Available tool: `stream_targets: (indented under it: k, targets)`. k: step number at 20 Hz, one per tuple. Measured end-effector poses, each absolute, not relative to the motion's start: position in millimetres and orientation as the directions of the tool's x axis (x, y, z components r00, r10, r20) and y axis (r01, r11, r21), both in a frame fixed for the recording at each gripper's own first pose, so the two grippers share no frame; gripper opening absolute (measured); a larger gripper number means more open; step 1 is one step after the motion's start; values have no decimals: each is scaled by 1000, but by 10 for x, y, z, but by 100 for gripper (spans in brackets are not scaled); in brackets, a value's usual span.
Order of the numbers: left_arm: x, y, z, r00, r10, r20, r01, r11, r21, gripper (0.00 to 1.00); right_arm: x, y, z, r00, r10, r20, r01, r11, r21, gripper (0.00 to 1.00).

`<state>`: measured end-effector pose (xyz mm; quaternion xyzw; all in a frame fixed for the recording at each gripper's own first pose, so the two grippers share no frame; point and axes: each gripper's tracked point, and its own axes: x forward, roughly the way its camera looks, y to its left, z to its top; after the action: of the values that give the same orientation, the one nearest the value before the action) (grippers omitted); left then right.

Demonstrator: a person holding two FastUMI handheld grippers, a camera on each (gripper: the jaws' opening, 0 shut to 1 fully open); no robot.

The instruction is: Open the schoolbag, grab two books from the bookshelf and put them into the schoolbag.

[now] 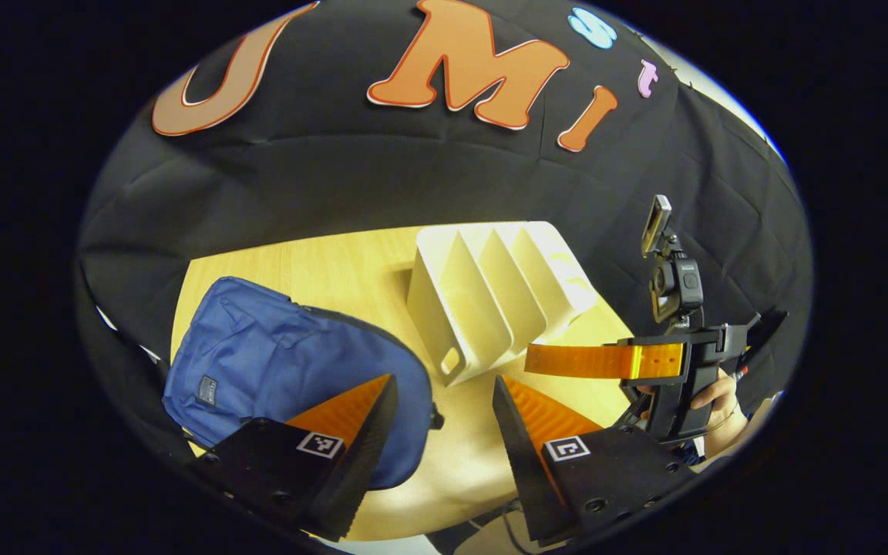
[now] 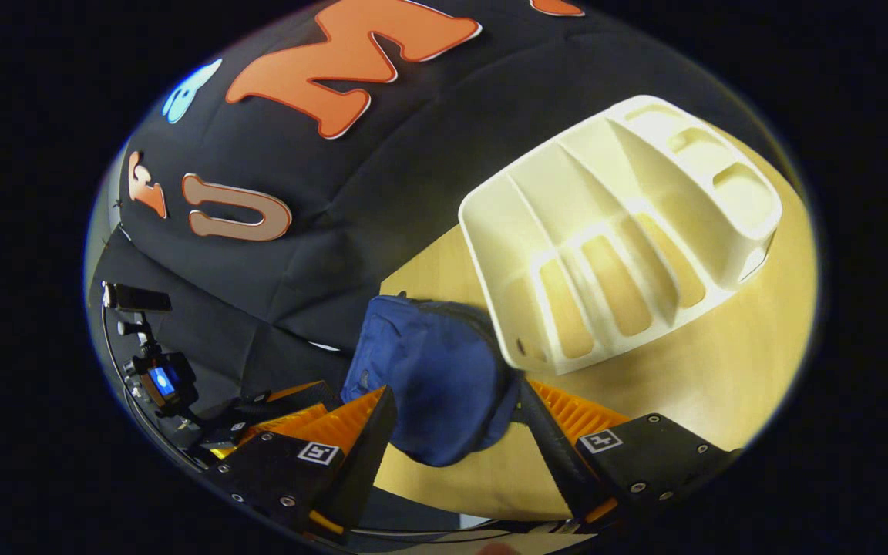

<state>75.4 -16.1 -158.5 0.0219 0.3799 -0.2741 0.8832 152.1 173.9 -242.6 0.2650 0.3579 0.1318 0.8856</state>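
A blue schoolbag (image 1: pixel 282 362) lies flat on the wooden table (image 1: pixel 336 262), left of a white slotted bookshelf (image 1: pixel 490 301) whose slots are empty. My left gripper (image 1: pixel 444 383) is open above the table's near edge, over the bag's right end and apart from it. My right gripper (image 1: pixel 530 361) hovers side-on to the right of the shelf, held by a hand (image 1: pixel 714 397). In the right gripper view, my right gripper (image 2: pixel 455 391) is open, with the schoolbag (image 2: pixel 428 370) beyond its fingers and the bookshelf (image 2: pixel 613 231) ahead on the right. The left gripper (image 2: pixel 284 412) sits at the lower left.
The black cloth wall (image 1: pixel 413 185) closes off the back of the table. Bare table top (image 2: pixel 721 362) lies right of the shelf and in front of it.
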Motion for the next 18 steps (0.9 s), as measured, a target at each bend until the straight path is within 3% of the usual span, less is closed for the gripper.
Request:
stream_targets:
  k: [4, 8, 10, 13, 18]
  targets:
    - [764, -490, -1351, 658, -452, -603, 463, 873, -150, 82, 1519, 977, -1909, 807, 308, -504, -74, 899, 432, 97]
    - [767, -741, -992, 763, -417, -494, 432, 897, -90, 84, 1447, 386, -1183, 910, 185, -371, -88, 961, 263, 97]
    - [729, -858, -785, 815, -399, -421, 423, 905, -39, 91, 1332, 153, -829, 952, 119, -284, -78, 985, 151, 97]
    - [624, -1087, -549, 855, -408, -320, 411, 910, -60, 92, 1210, -67, -457, 986, 54, -156, -49, 998, 35, 96]
    - [492, -1227, -383, 911, -360, -202, 352, 933, -77, 95, 924, -324, -163, 1000, 8, 4, -7, 1000, -5, 97]
